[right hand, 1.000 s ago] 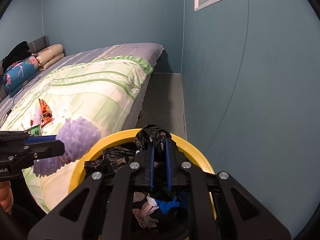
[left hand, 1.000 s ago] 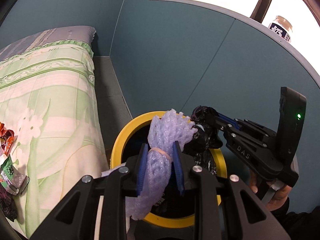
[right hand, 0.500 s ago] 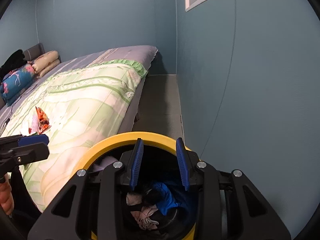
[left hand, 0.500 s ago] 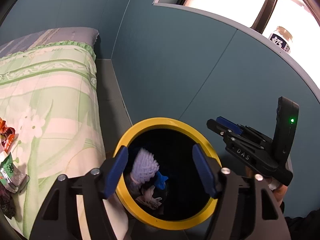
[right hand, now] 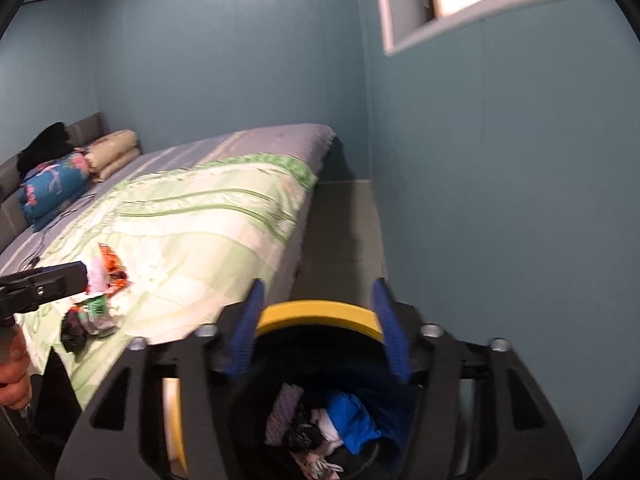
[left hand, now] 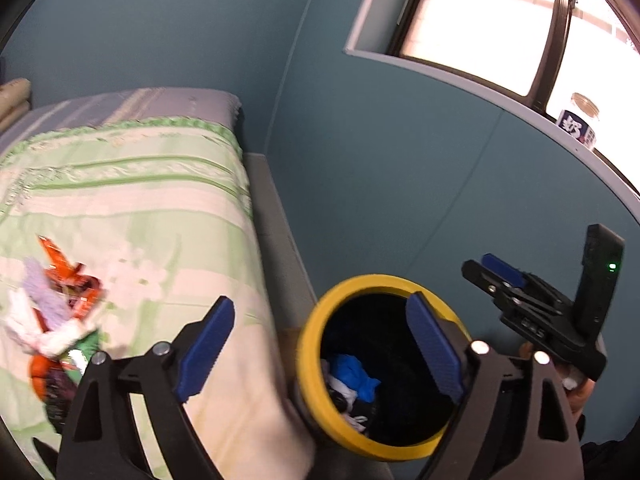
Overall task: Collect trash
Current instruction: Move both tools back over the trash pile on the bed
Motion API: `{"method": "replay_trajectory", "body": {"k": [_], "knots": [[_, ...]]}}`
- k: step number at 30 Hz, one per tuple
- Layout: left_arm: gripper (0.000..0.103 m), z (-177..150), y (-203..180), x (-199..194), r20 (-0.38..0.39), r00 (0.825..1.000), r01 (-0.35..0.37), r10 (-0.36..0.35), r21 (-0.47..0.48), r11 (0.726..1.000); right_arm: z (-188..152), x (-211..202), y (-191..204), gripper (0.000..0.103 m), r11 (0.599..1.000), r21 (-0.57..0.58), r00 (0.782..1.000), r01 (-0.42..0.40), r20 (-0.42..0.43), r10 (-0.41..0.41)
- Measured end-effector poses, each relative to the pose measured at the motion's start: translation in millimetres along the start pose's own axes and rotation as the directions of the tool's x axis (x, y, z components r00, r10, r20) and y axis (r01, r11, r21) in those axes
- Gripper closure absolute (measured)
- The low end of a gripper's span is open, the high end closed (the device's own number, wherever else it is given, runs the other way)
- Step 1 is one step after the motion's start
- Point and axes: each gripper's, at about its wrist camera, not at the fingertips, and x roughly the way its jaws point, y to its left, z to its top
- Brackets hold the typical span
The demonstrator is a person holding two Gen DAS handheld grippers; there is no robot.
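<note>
A yellow-rimmed black trash bin (left hand: 316, 364) stands on the floor beside the bed and holds blue, white and purple scraps (left hand: 354, 374). My left gripper (left hand: 320, 348) is open and empty, between the bed edge and the bin. My right gripper (right hand: 320, 328) is open and empty just above the bin rim (right hand: 320, 312); it also shows at the right of the left wrist view (left hand: 500, 276). A pile of trash (left hand: 56, 320) with orange wrappers, purple foam net and white scraps lies on the green bedspread; it also shows in the right wrist view (right hand: 96, 300).
The bed (right hand: 192, 216) with a green bedspread fills the left, with pillows (right hand: 80, 168) at its head. A teal wall (right hand: 500, 200) runs close on the right, with a narrow floor strip (right hand: 340, 232) between. A jar (left hand: 580, 120) stands on the window sill.
Both grippers opened and dropped the purple foam net and the black bag into the bin. Both have since lifted; the left has swung left toward the bed.
</note>
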Motion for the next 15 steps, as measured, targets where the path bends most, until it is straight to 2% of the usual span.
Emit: {"method": "replay_trajectory", "body": {"k": [2,6,8,15], "knots": [[0.017,1.4,7.8,-6.5,0.012,1.000,-0.029,0.028,0.006,1.000,3.6,-1.5,13.4,0.040,0.999,-0.030,0.999,-0.028,0.023,0.029],[0.011,3.8,30.8,-21.1,0.030,0.997,-0.077,0.078,-0.007,0.997,9.8,-2.4,46.0,0.026,0.991,-0.089,0.992,-0.100,0.064,0.106],[0.011,6.5,45.6,-29.9,0.046,0.991,-0.126,0.127,-0.022,0.992,12.5,-0.9,63.9,0.023,0.984,-0.115,0.986,-0.135,0.081,0.145],[0.009,11.0,112.6,-63.6,0.088,0.966,-0.230,0.243,-0.134,0.964,19.4,17.2,108.1,0.017,0.961,-0.152,0.970,-0.231,0.046,0.240]]}}
